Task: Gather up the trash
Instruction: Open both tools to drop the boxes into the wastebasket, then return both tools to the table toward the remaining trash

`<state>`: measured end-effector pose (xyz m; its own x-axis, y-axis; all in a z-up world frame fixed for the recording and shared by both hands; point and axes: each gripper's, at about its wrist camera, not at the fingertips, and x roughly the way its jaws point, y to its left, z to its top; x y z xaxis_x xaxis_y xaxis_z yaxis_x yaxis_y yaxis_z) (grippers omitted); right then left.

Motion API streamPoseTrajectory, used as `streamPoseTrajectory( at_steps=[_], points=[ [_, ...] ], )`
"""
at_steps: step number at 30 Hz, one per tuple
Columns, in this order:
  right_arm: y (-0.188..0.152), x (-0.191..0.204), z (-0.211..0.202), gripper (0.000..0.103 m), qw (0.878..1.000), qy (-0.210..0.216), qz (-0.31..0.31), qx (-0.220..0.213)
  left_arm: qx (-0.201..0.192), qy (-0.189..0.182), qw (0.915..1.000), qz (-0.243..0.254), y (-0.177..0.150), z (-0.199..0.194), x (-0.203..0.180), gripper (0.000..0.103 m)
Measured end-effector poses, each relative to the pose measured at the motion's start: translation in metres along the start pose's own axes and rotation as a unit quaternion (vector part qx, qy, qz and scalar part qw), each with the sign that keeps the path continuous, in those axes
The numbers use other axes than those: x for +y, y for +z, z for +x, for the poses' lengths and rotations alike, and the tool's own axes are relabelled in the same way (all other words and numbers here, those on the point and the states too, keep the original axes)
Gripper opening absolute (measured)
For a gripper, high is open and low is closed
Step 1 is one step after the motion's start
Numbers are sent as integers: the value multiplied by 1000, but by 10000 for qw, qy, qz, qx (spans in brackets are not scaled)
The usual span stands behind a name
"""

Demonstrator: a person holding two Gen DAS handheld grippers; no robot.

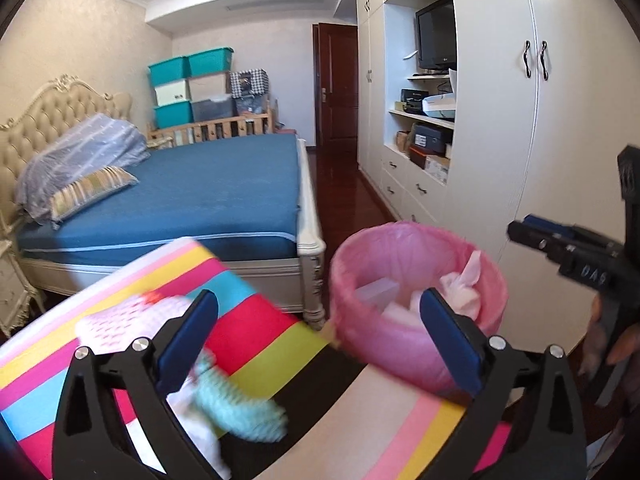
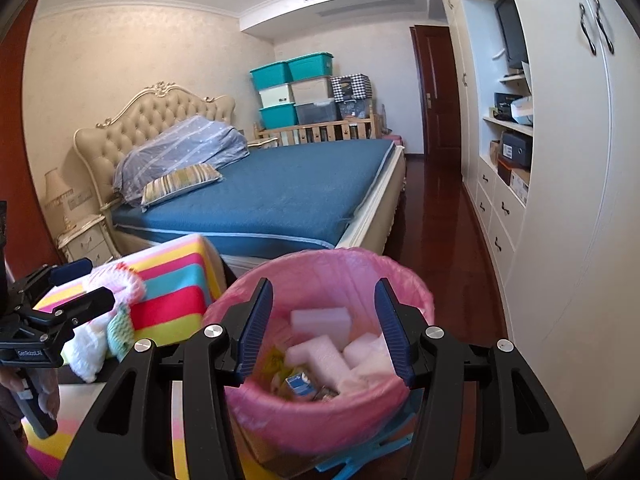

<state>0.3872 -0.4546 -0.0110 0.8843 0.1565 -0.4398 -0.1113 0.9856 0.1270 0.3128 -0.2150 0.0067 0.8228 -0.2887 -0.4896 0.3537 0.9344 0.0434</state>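
A pink-lined trash bin [image 2: 320, 344] fills the lower centre of the right wrist view, holding white foam blocks [image 2: 320, 320] and a small blue carton [image 2: 298, 384]. The right tool [image 2: 324, 328] hangs over it, fingers apart and empty. At lower left, the left tool [image 1: 316, 344] (fingers also spread, gripping nothing) hovers above a rainbow-striped desk [image 1: 256, 344], where blurred pink, white and mint cloths [image 1: 236, 404] lie.
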Motion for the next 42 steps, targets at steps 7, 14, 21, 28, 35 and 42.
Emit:
streamPoseTrajectory(
  at_steps=[7,14,21,28,35,42],
  points=[
    [-18,47,-30,65,9994,83,-338,-93,-94,542,9985,63,-34,-62,37,98],
    [-44,97,-21,73,9981,336,-464,217,-36,1313,9912,-140,-73,-100,93,98],
    [-63,160,13,74,9915,603,-844,784,198,1897,9788,-751,-116,-109,145,98],
    [-72,195,51,74,9838,588,-1136,1257,297,2066,9651,-1582,-128,-118,177,98],
    [-72,218,81,74,9765,546,-1304,1625,276,2133,9662,-1420,-125,-118,168,98],
    [-70,247,107,74,9699,587,-1522,1807,264,2134,9657,-1454,-122,-116,165,98]
  ],
)
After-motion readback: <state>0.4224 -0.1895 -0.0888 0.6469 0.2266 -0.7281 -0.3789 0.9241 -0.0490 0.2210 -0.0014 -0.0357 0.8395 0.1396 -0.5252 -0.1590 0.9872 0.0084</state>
